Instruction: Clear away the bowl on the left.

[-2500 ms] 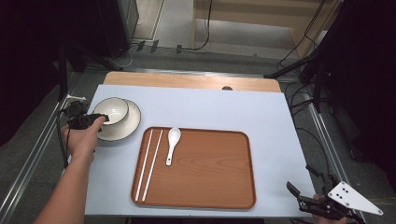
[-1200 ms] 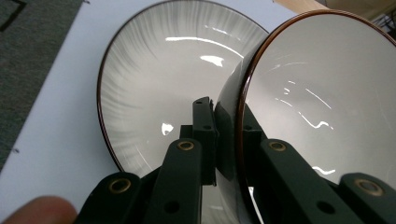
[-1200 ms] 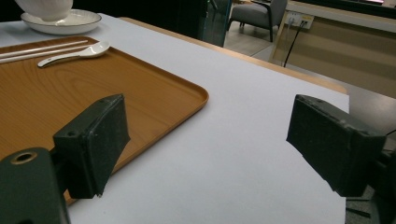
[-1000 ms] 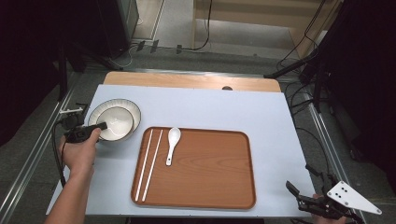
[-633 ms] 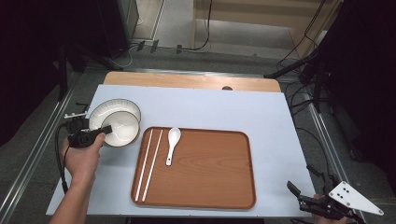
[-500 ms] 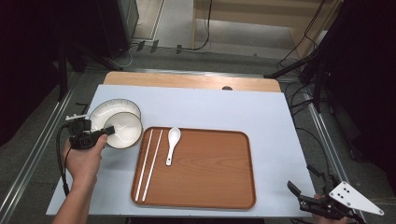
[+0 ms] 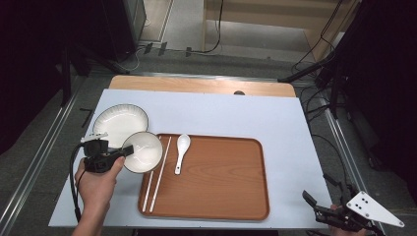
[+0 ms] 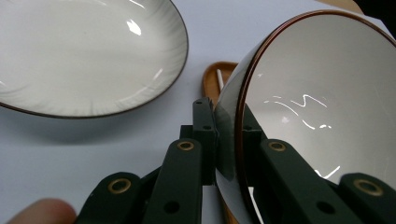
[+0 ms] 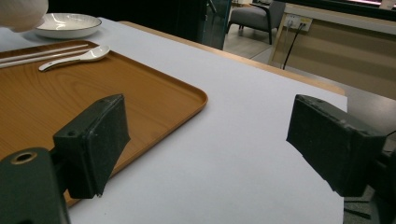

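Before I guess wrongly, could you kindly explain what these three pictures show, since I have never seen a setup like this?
There is no robot here: a person holds a two-jaw gripper in each hand. The high view looks down on a table; the other two pictures come from cameras riding on the grippers. On the table sit a wooden tray carrying chopsticks and a white spoon, and a white plate beside the tray. The left gripper has its jaws clamped on the rim of a white bowl, held tilted over the tray's left edge. The right gripper waits with its jaws open near the table's corner.
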The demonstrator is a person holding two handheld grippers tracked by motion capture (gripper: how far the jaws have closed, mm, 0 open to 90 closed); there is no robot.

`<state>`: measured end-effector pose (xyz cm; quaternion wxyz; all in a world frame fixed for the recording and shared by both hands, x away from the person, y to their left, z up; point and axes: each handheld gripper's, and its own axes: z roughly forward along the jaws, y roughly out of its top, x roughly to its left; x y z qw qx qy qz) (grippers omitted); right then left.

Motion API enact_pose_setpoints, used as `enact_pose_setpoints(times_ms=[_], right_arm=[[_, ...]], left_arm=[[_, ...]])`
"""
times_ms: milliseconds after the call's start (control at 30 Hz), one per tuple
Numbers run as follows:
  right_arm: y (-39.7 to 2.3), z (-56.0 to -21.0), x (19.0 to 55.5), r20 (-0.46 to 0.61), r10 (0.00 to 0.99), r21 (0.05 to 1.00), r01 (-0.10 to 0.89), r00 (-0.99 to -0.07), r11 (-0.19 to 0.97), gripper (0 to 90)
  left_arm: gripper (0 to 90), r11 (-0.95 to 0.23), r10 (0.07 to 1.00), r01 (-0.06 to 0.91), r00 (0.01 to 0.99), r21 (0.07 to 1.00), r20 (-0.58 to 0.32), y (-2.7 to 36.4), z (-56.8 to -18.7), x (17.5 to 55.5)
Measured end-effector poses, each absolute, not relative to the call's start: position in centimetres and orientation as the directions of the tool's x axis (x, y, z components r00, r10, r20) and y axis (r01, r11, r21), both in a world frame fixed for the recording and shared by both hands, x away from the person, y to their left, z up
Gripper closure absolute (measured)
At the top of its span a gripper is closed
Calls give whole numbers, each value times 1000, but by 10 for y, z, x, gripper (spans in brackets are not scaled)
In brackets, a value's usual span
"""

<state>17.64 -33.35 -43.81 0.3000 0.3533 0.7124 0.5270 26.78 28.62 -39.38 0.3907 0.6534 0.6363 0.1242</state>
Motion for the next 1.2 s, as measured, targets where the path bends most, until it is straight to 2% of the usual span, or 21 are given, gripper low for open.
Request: enact_pose_setpoints(times_ms=[767,1200], right_arm=[[-331,-438,176,-58,818,963,184,-573,197,132],[-332,-438,176,-55,819,963,185,-570,194,132]], left_arm=[[831,-56,890,776,324,628,-320,230,-408,228],[831,-115,878,799,360,591,-316,216,-419,221]])
